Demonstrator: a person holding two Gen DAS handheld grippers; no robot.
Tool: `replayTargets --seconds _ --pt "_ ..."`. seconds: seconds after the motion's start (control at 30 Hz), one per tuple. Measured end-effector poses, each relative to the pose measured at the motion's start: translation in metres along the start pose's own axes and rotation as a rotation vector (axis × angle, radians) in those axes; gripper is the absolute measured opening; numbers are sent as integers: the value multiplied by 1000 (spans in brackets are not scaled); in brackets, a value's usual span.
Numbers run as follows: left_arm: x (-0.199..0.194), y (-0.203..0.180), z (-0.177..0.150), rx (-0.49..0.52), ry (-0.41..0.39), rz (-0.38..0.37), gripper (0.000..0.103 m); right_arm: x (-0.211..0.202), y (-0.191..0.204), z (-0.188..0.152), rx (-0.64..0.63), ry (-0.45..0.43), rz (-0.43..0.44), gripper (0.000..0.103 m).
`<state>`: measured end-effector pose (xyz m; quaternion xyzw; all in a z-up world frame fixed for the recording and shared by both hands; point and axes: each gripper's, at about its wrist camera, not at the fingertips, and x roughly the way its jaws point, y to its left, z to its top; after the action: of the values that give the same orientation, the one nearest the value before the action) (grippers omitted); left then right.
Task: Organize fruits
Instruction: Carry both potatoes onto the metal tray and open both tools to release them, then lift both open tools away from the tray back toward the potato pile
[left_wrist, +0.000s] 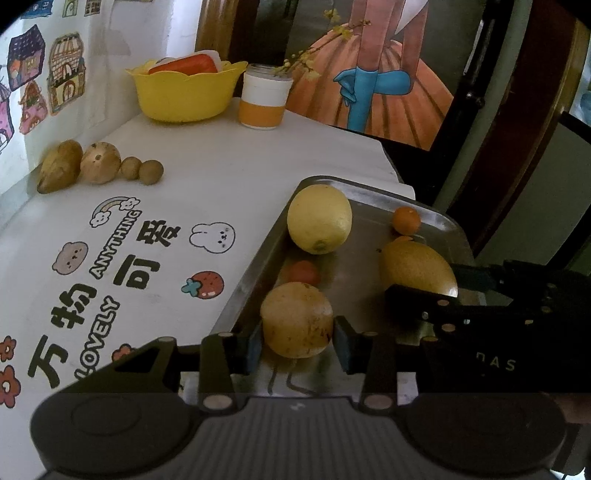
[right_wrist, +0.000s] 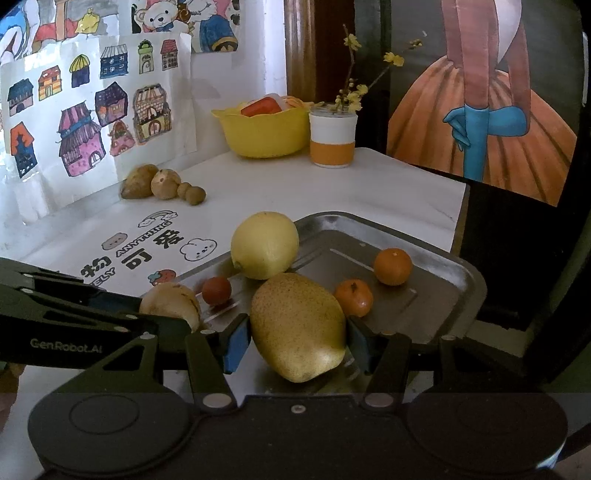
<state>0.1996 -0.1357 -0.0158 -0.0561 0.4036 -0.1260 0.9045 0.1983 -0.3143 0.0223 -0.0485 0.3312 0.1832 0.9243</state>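
Observation:
A metal tray (left_wrist: 373, 190) (right_wrist: 463, 271) on the white table holds several fruits. My left gripper (left_wrist: 298, 347) is shut on a round tan pear (left_wrist: 297, 319) at the tray's near left edge, a blue pad against each side. My right gripper (right_wrist: 297, 343) is shut on a large yellow-green pear (right_wrist: 299, 328), which tilts between the pads at the tray's front. Behind them lie a big yellow citrus (left_wrist: 319, 219) (right_wrist: 264, 245), a small red fruit (left_wrist: 303, 273) (right_wrist: 217, 290) and two small oranges (right_wrist: 392, 266) (right_wrist: 354, 298).
A row of brown fruits (left_wrist: 99, 164) (right_wrist: 162, 184) lies against the wall at the left. A yellow bowl (left_wrist: 184, 92) (right_wrist: 264, 133) and a white-and-orange cup (left_wrist: 263, 98) (right_wrist: 332, 142) with flower twigs stand at the back. The table's edge runs just beyond the tray on the right.

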Motion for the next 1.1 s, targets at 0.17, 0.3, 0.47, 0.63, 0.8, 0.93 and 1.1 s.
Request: replayTargets --seconds 0.17,0.3,0.47,0.63,0.8,0.93,1.1 --pt "-1 1 -1 1 8 5 48 0 0 0 -1 1 -1 59" --pt "-6 3 -1 5 8 13 56 -3 0 -1 -8 -2 2 60" --pt "-18 5 -3 8 -5 17 65 -20 4 -1 -13 -29 -10 72" --pt "-36 7 -7 13 -30 15 81 -41 7 -3 -11 -43 -29 82" --pt "-57 11 -12 21 -54 23 93 -66 14 -8 -15 -59 -48 95" --pt "-76 17 -19 32 -80 31 101 -86 23 -14 -19 -64 -43 102" --pt "-97 26 -33 59 -88 57 102 -105 42 -23 -28 -41 -36 102"
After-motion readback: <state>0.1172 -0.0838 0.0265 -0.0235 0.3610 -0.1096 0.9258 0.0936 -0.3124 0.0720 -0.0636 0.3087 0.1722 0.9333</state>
